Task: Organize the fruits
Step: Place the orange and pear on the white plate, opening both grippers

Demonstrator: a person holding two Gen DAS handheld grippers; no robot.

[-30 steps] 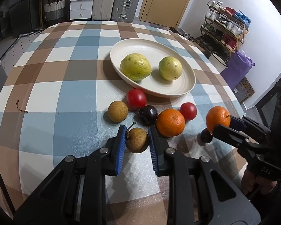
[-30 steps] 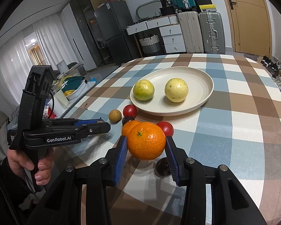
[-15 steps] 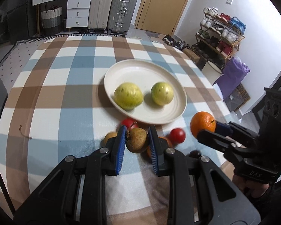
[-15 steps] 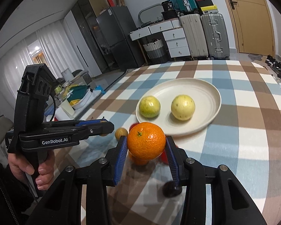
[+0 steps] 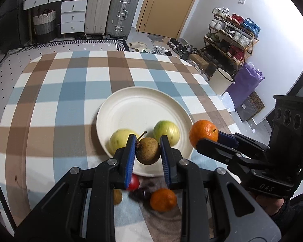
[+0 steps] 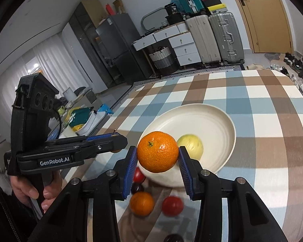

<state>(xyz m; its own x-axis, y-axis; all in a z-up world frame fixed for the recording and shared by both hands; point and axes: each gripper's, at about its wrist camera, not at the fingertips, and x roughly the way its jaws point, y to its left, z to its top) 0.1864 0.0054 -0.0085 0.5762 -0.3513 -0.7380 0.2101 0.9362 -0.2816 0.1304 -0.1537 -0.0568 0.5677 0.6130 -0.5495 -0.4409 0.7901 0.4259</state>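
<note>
The checked tabletop [image 5: 50,104] carries a white plate [image 5: 135,104] at its middle, evidently the gathering place, since two yellow-green fruits [image 5: 166,130] already lie at its near edge. The right tongs [image 6: 157,157] are clamped on an orange [image 6: 158,151], lifted above the plate's near rim for setting down. The left tongs [image 5: 147,151] are clamped on a small brown fruit [image 5: 147,151], likewise raised there. More loose fruit [image 5: 163,199] waits nearer.

Two oranges [image 6: 158,151], two red fruits [image 6: 172,203], one plate [image 6: 212,117].
</note>
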